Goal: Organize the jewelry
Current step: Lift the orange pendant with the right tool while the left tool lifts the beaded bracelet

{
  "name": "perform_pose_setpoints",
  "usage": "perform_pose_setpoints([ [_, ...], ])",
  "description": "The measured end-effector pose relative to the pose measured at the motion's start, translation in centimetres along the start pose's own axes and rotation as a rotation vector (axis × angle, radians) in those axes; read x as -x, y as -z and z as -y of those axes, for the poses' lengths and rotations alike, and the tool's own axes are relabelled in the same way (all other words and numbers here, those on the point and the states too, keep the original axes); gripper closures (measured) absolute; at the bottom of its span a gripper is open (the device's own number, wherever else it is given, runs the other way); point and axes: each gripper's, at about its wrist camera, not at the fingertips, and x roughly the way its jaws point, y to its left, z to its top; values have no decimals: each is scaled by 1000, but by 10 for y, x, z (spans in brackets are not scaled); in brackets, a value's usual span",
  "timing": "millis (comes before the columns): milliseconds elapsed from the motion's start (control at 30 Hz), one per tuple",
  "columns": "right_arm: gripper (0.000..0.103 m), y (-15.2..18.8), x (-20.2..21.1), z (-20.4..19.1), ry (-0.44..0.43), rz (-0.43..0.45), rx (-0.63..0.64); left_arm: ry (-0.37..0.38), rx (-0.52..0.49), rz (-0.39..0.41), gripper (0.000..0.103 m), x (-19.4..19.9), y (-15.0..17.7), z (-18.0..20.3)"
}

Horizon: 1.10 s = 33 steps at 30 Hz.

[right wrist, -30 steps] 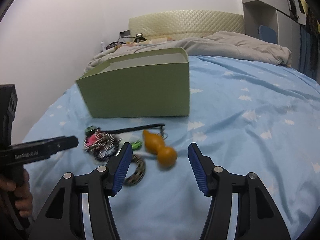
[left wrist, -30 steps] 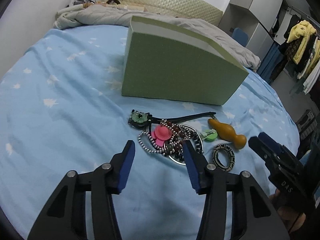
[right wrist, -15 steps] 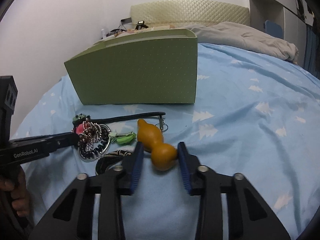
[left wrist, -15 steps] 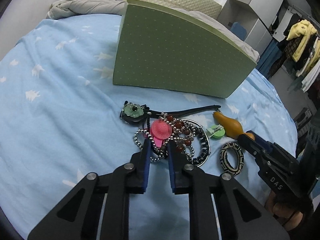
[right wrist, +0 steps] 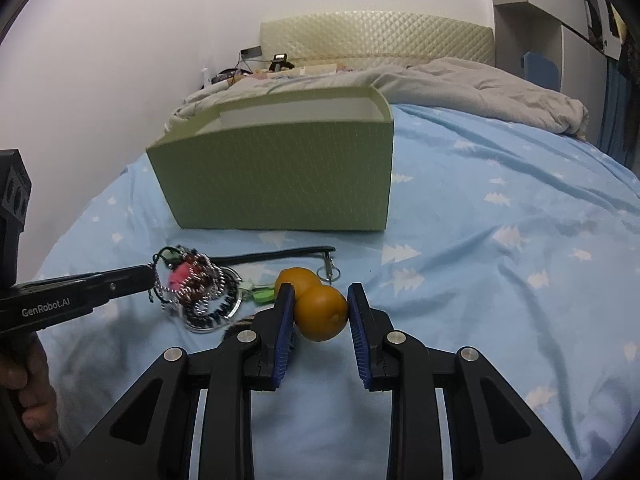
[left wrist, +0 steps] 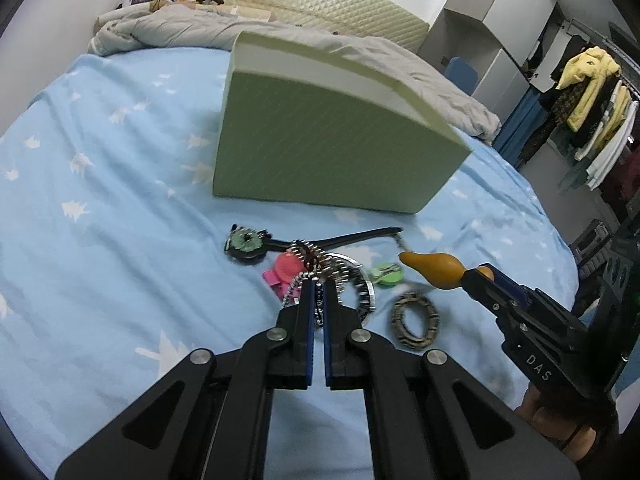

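A tangle of bead necklaces point(left wrist: 320, 276) lies on the blue sheet in front of an open green box point(left wrist: 332, 152). My left gripper point(left wrist: 316, 285) is shut on a silver bead strand of that tangle, and strands hang from its tip point(right wrist: 149, 276). A pink hat-shaped charm point(left wrist: 288, 266), a green flower piece on a black strap point(left wrist: 246, 240) and a green clip point(left wrist: 386, 272) lie around it. My right gripper point(right wrist: 319, 292) is shut on the wide end of an orange gourd-shaped pendant point(right wrist: 320, 312). A patterned bangle point(left wrist: 416, 320) lies near the right gripper point(left wrist: 476, 276).
The green box point(right wrist: 280, 176) stands just behind the jewelry, its open top facing up. A grey duvet point(right wrist: 480, 88) is bunched at the head of the bed. Clothes hang on a rack point(left wrist: 588, 96) off the bed's right side. A hand point(right wrist: 28, 384) holds the left gripper.
Both grippers came down onto the jewelry and closed, the left on the bead strands, the right on the gourd pendant. Both views have since risen a little, and the bead tangle is pulled up.
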Motion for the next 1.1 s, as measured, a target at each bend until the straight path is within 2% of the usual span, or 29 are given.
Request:
perform_pose_setpoints([
  [267,78,-10,33,-7,20,26,-7,11,-45,13,100,28,-3,21],
  [567,78,-13,60,-10,24,26,-26,12,-32,5,100,52,1,23],
  [800,78,-19,77,-13,24,38,-32,8,-51,44,100,71,-6,30],
  [933,78,-22,80,-15,21,48,-23,-1,-78,40,100,68,-7,31],
  [1100,78,-12,72,-16,16,11,-23,-7,-55,-17,100,50,12,17],
])
